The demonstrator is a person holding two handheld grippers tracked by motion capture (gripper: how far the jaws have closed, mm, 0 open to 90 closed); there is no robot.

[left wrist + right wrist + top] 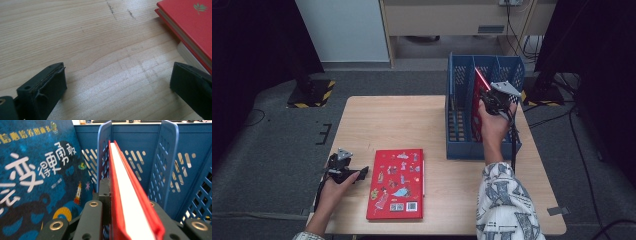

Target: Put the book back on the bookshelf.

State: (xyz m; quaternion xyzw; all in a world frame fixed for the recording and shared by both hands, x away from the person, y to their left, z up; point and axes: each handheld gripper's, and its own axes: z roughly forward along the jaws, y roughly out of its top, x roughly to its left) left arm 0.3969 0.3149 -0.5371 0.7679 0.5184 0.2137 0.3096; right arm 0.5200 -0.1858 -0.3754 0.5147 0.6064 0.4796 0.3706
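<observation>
With the right gripper (490, 98) clenched on the upright red book (130, 202) inside the blue file rack (460, 107), between its dividers, keep the book vertical while lowering it, as the released left gripper (362, 171) waits by the second red book (396, 184) in front of that rack

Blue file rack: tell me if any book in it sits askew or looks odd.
The red book leans at a slant in the blue file rack, clamped by the right gripper, not yet standing straight in its slot. The dark blue book in the neighbouring slot also tilts. No damage shows.
</observation>
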